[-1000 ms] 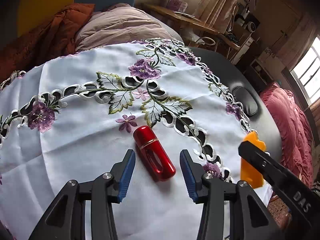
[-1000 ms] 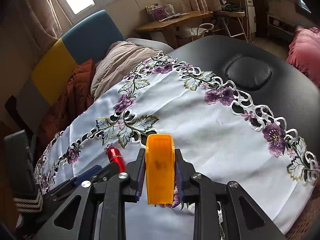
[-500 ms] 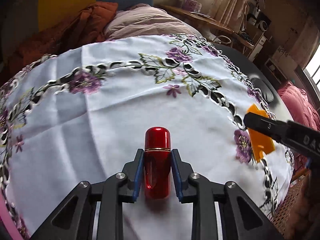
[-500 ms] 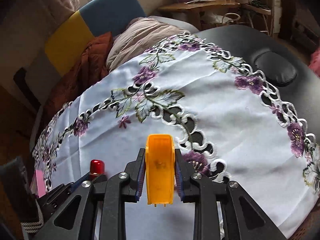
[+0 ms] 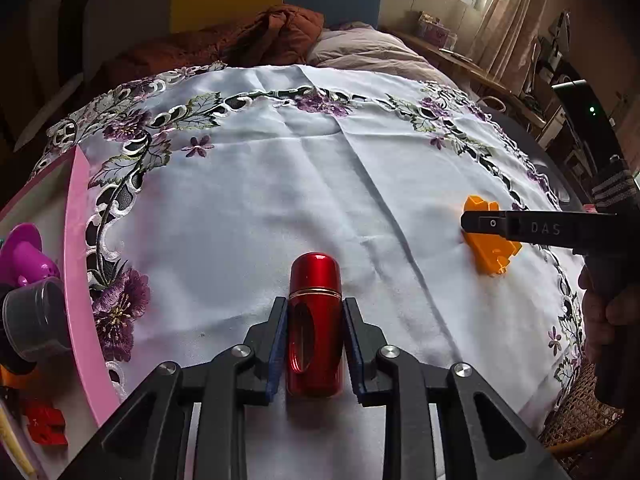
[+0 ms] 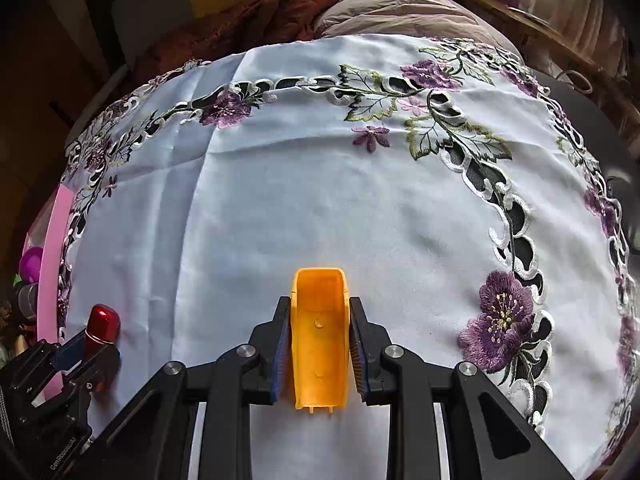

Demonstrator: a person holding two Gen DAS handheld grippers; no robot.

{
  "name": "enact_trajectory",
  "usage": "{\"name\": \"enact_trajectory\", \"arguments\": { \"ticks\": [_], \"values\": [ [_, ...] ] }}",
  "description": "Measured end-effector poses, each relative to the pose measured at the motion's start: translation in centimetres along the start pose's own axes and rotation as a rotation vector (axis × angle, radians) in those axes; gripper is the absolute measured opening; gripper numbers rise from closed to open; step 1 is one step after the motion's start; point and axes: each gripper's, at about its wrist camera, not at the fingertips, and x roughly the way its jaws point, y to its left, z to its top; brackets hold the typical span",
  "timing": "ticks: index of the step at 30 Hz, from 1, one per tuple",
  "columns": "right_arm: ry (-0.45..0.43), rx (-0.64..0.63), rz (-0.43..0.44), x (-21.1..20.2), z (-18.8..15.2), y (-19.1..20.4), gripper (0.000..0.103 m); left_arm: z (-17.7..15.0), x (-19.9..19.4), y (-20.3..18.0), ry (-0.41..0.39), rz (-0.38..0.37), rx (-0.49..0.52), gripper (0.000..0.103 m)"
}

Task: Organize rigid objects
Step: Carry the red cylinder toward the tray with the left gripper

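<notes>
- The left gripper (image 5: 314, 344) is clamped on the red tube (image 5: 315, 320), above the white cloth (image 5: 280, 200) and near the pink tray (image 5: 80, 300) at the cloth's left edge.
- The right gripper (image 6: 319, 348) squeezes the orange piece (image 6: 319, 336), with bare cloth ahead and the embroidered border to its right.
- A second ago the left jaws stood open around the tube lying on the cloth; the tray was out of view.
</notes>
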Motion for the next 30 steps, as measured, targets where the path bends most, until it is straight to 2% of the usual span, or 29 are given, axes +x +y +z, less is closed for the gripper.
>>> {"name": "enact_trajectory", "arguments": {
  "ticks": [6, 12, 21, 24, 26, 30],
  "values": [
    [-0.002, 0.002, 0.001, 0.3, 0.1, 0.0, 0.029, 0.0, 0.3, -0.2, -0.011, -0.001, 0.022, 0.026],
    [-0.005, -0.036, -0.021, 0.6, 0.1, 0.8, 0.036, -0.2, 0.4, -0.1, -0.028, -0.001, 0.004, 0.026],
    [-0.01, -0.053, -0.025, 0.7, -0.1, 0.9, 0.037, -0.4, 0.1, -0.2, -0.044, 0.009, 0.002, 0.026],
    [-0.015, -0.086, -0.059, 0.6, -0.3, 1.4, 0.036, -0.3, -0.7, -0.2, -0.039, 0.006, -0.013, 0.026],
    [-0.018, -0.114, -0.074, 0.7, -0.3, 1.8, 0.034, -0.3, -1.7, -0.3, -0.068, 0.013, -0.008, 0.026],
    [-0.016, -0.107, -0.058, 0.8, -0.3, 1.5, 0.036, -0.2, -4.0, -0.4, -0.111, -0.002, -0.004, 0.026]
  ]
}}
